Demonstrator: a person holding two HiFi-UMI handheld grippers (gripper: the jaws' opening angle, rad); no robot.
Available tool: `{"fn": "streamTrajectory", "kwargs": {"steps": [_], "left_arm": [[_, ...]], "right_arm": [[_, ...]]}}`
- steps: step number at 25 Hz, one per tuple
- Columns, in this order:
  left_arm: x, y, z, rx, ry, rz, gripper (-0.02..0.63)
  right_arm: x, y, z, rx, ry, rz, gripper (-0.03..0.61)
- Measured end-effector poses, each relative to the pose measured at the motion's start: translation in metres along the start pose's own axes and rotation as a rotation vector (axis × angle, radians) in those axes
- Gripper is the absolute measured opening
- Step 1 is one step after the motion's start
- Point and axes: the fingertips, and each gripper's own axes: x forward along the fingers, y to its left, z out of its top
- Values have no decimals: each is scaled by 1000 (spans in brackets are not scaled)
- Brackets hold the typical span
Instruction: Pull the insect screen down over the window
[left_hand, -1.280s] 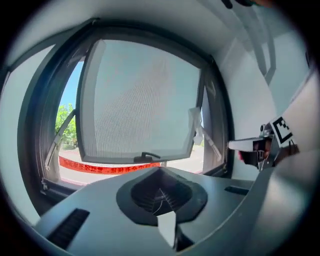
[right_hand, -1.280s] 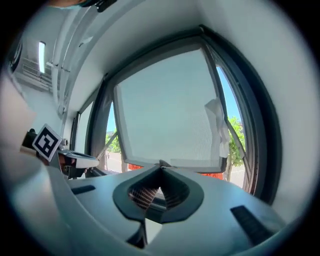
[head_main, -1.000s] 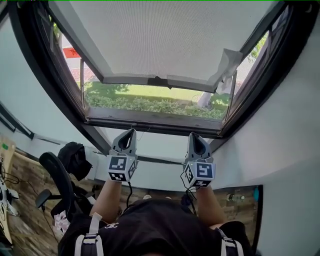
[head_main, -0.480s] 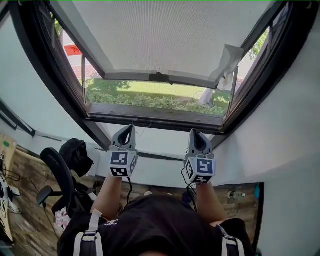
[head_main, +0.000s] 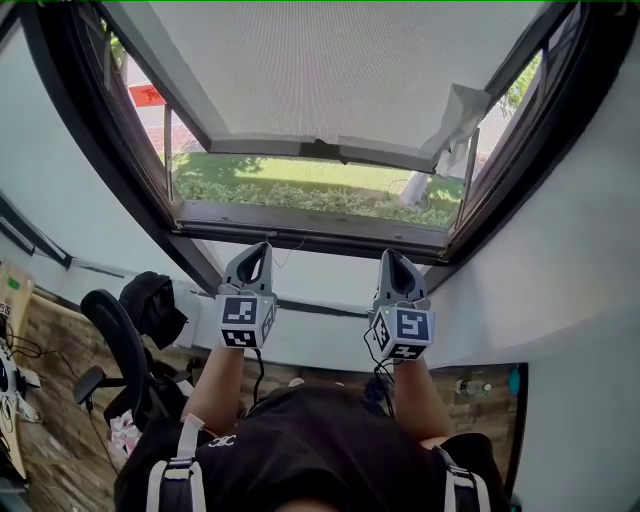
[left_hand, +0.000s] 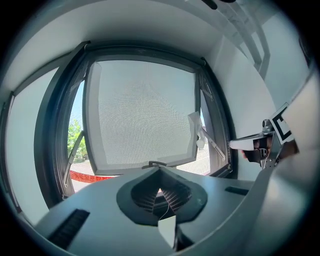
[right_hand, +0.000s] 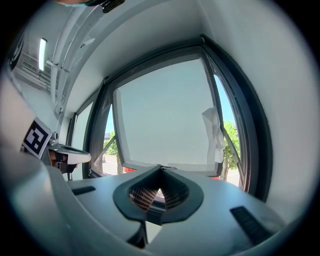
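Closing the uncovered strip calls for a grip on the handle (head_main: 320, 151) at the middle of the bottom rail (head_main: 250, 147). This is judged the best pull point, because a central load should keep the rail level in its side tracks. Neither gripper can take the handle as it stands: the left gripper (head_main: 262, 250) and the right gripper (head_main: 389, 256) each have their jaws pressed together on nothing, as both gripper views confirm. Spread the jaws ahead of contact, then close them squarely on the handle or rail, never on the mesh. Pull straight toward the sill (head_main: 310, 228); a skewed pull risks jamming. Watch the loose white flap (head_main: 455, 115) at the right edge, which could snag.

The insect screen (head_main: 330, 70) fills the upper centre of the head view and covers most of the window. Its rail stops short of the sill, leaving a band of grass (head_main: 300, 190) open between them. Both grippers sit in the lower centre of the frame, below the sill, side by side. They are well apart from the rail and touch no part of the screen. The handle lies above them, roughly midway between the two.
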Motion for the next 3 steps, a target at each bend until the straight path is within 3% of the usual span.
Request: {"fn": "streamTrajectory", "kwargs": {"steps": [3], "left_arm": [[0,1,3,-1,0,2,12]], "right_arm": [[1,0,2,1,-1,3,2]]}}
